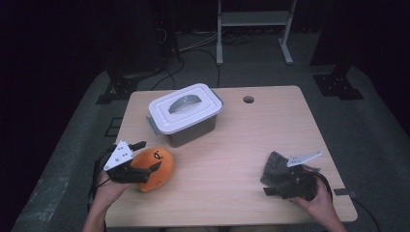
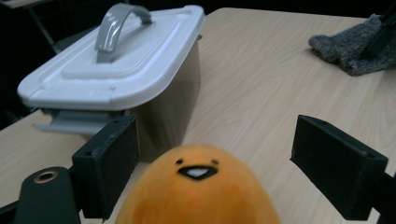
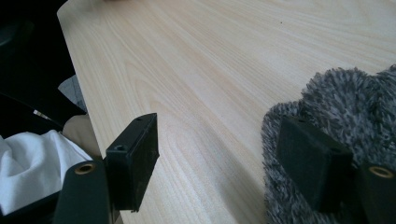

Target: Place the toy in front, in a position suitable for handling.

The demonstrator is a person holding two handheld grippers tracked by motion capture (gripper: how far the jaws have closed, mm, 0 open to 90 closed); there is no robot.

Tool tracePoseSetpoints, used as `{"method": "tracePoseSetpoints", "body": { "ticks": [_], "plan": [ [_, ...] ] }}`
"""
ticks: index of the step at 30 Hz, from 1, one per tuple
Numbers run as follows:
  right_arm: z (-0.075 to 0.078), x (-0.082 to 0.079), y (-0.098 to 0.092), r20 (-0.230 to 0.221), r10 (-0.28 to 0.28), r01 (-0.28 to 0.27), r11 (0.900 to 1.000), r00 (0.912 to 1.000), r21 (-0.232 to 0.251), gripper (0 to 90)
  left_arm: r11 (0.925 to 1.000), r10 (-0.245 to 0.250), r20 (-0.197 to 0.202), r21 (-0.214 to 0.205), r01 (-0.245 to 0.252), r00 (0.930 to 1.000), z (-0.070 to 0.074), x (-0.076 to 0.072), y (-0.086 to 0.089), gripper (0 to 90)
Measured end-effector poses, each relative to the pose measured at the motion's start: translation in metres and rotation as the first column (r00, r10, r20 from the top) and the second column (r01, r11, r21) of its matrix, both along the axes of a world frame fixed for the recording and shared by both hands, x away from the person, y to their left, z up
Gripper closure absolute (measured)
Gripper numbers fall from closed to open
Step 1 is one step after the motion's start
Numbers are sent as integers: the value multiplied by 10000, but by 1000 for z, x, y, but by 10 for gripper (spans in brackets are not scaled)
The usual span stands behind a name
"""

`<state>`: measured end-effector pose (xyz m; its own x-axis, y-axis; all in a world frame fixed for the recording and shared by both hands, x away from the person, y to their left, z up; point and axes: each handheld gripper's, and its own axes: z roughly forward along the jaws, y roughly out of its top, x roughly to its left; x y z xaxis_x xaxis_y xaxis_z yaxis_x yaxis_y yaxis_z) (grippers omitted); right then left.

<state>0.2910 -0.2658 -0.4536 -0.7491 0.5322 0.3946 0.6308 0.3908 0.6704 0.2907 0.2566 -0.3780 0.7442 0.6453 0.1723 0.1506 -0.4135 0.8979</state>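
Note:
An orange egg-shaped plush toy (image 1: 157,169) with a small drawn face lies near the table's left front. My left gripper (image 1: 149,155) stands open around it, one jaw on each side; in the left gripper view the plush toy (image 2: 196,196) sits between the pads with gaps visible, and the left gripper (image 2: 224,158) does not press on it. At the right front lies a grey fuzzy cloth (image 1: 275,164). My right gripper (image 3: 219,158) is open at its edge, one pad on the grey cloth (image 3: 345,93), the other over bare wood.
A grey storage box with a white lid and grey handle (image 1: 186,113) stands behind the plush toy, lid closed. The wooden table (image 1: 232,159) has a cable hole (image 1: 248,99) at the back. A metal stand (image 1: 254,29) and cables are on the floor beyond.

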Motion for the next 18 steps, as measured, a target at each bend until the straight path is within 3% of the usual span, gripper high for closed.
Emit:
{"method": "tracePoseSetpoints", "body": {
  "ticks": [8,14,18],
  "plan": [
    [0,0,0,-31,-7,8,10000,10000,19,288,9995,250,-612,-169,-261,9978,-17,8,20,223],
    [-1,1,0,-54,7,-7,10000,10000,30,288,9994,307,-1047,-97,-319,9940,-27,12,26,242],
    [-1,1,0,-62,32,-32,10000,10000,-12,289,9998,156,-1252,-67,-165,9920,-33,14,27,308]
  ]
}}
